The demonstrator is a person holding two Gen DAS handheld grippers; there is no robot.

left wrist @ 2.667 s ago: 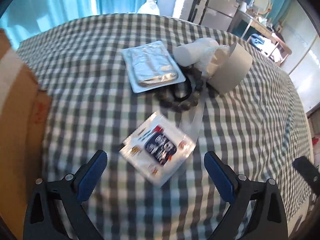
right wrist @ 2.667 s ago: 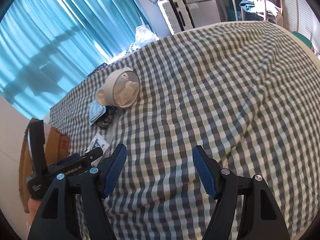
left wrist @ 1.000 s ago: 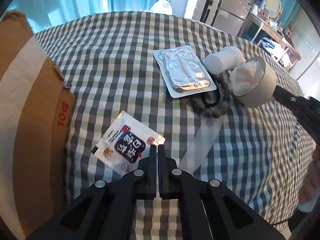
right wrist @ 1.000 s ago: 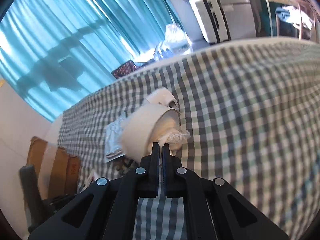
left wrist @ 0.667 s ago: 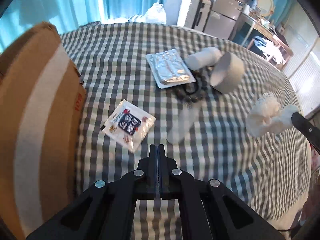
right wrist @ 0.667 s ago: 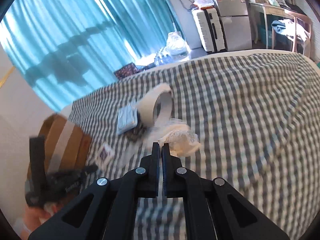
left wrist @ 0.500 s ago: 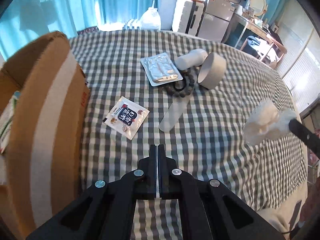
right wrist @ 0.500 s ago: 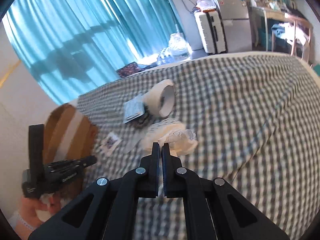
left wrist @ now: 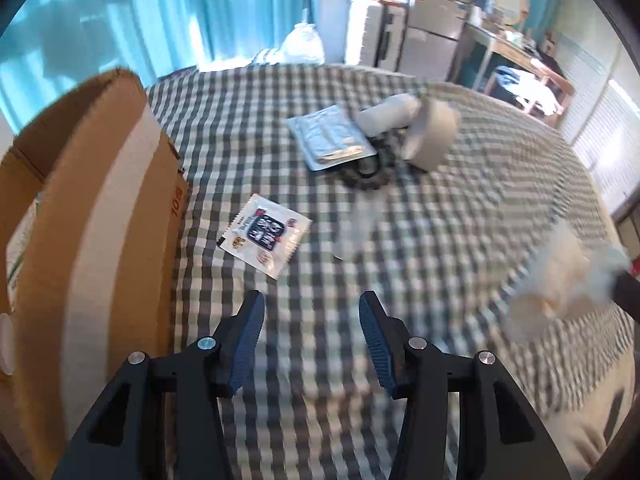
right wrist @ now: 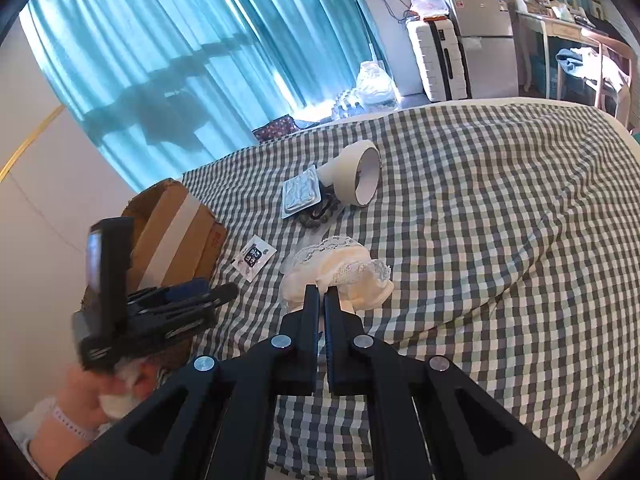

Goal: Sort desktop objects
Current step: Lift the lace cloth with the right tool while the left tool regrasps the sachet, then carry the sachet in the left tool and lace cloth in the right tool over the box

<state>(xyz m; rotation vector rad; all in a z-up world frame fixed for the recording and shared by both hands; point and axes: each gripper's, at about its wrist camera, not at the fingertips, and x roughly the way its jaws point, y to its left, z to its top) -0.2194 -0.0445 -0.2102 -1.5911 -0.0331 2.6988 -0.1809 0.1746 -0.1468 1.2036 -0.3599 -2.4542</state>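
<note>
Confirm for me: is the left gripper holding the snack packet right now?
No, the left gripper is opening with nothing between its fingers; the snack packet lies on the checked cloth.

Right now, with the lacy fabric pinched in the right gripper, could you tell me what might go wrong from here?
1. The right gripper pinches only an edge of the lace fabric; the hanging bulk could slip free.
2. The dangling fabric might brush the snack packet on its way to the cardboard box.
3. The left gripper, its jaws opening and empty, sits beside the box and may obstruct the drop.
</note>
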